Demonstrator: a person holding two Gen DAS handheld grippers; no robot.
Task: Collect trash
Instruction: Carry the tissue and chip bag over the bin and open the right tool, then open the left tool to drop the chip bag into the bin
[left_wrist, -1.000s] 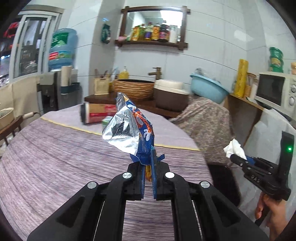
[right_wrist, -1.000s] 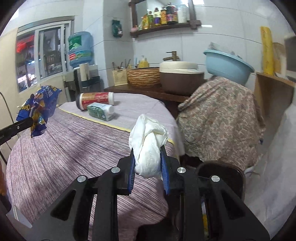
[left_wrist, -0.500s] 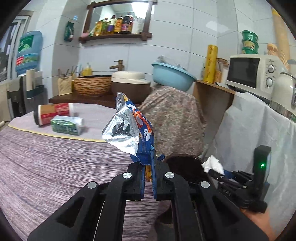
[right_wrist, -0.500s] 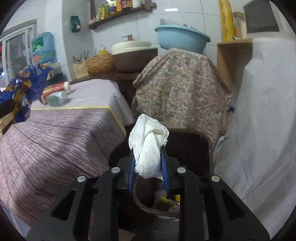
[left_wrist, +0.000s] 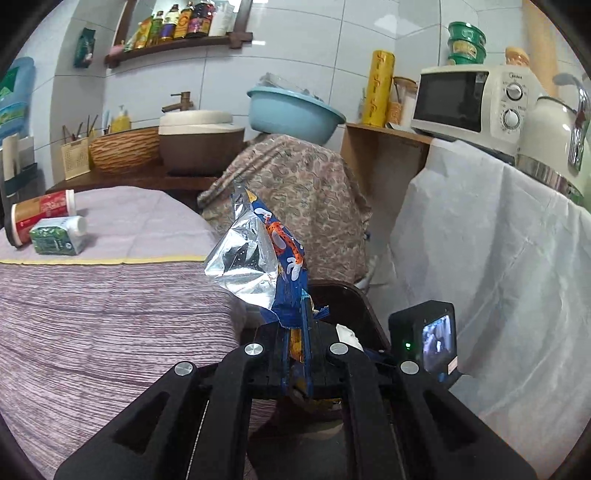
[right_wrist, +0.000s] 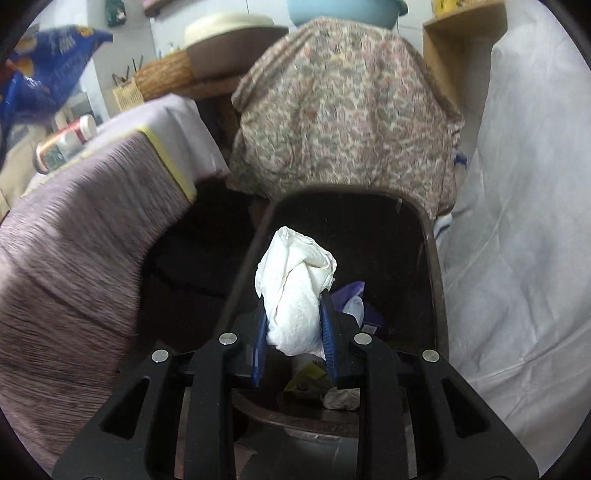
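Trash bin (right_wrist: 430, 236) is overhung by right claw (right_wrist: 293, 325) clamped on crumpled tissue (right_wrist: 295, 288); snack wrapper (left_wrist: 258, 258) is clamped in left claw (left_wrist: 297, 354).

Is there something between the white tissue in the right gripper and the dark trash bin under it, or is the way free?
Nothing visible blocks it. The right gripper holds the crumpled tissue right above the open trash bin, which has no lid across the opening. Only earlier trash lies inside.
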